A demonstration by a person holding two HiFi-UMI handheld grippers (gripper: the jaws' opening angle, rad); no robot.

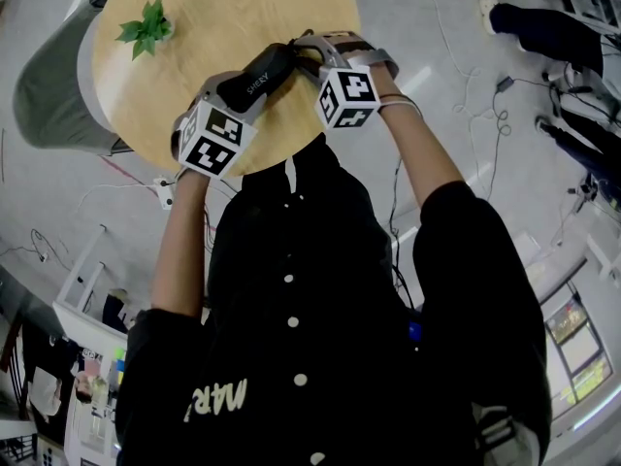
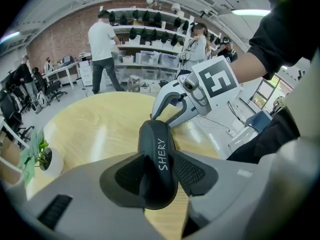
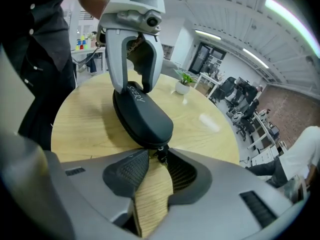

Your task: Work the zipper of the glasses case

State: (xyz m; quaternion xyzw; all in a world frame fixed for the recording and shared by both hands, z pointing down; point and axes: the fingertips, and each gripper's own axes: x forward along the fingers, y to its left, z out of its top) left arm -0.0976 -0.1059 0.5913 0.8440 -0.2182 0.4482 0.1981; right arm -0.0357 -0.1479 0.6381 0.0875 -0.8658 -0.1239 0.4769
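I am holding the glasses case just above the round wooden tabletop, toward the edge nearest me, with the left gripper pinching one end of it firmly between both pads. I am bringing the right gripper up to the opposite end. Its jaws are standing partly apart, with the small zipper pull sitting between their tips and not yet squeezed. A little potted plant is sitting well apart on the far side.
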